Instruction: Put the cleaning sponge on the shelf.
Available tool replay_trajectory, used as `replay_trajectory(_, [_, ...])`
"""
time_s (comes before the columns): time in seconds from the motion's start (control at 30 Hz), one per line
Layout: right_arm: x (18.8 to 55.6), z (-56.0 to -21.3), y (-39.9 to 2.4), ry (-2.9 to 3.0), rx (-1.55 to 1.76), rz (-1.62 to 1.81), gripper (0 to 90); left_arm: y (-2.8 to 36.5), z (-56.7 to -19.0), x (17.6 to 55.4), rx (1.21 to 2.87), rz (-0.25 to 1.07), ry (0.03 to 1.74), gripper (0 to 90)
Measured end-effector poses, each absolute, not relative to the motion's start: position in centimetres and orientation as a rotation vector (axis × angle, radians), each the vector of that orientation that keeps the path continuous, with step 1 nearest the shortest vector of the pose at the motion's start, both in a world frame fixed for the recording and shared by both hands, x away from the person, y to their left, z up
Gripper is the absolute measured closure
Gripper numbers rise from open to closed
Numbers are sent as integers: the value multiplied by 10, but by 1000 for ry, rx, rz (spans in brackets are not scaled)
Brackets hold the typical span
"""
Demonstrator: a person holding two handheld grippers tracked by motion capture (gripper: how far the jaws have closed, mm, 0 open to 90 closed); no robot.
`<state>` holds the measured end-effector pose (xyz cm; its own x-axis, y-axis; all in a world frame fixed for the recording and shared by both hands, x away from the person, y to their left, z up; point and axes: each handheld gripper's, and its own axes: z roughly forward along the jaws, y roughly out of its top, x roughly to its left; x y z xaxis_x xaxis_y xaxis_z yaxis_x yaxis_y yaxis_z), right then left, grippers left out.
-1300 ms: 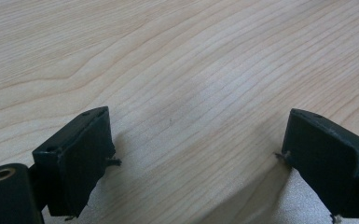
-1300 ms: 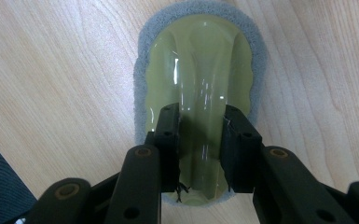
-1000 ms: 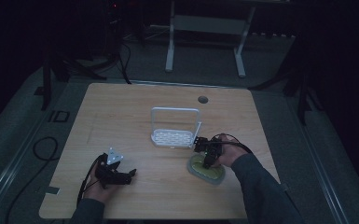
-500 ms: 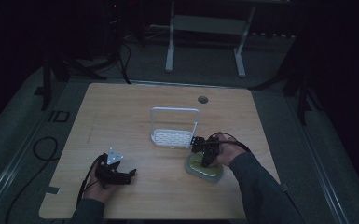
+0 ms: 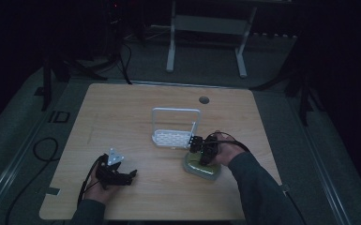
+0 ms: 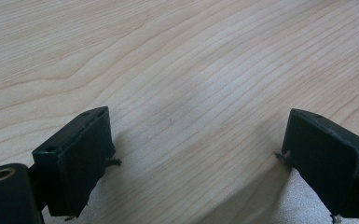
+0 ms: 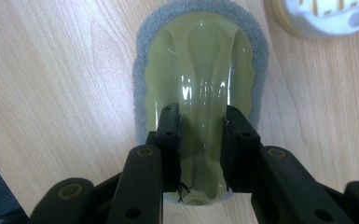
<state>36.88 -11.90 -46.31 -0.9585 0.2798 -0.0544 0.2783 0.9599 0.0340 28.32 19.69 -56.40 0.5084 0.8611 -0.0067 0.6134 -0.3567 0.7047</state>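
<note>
Rack [image 5: 176,131] mid-table [image 5: 122,112]; sponge [image 5: 201,168] just before it, rightward; left tongs [image 5: 130,174] well left.

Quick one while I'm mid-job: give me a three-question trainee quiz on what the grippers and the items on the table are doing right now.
1. True or false: the left gripper has its fingers spread, with bare wooden table between them.
2. Multiple choice: the right gripper has its fingers on either side of
A. the white rack
B. the raised ridge of the green scrubber
C. a cable
3. Fill in: in the high view, the scrubber lies on the ____ side of the rack, toward the person.

Key
1. True
2. B
3. right
</note>
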Motion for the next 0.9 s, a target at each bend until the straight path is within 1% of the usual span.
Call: replay_trajectory(0.9, [371,-446,-89,3027,274,70,714,197,-564,283,2093,486,1202,87])
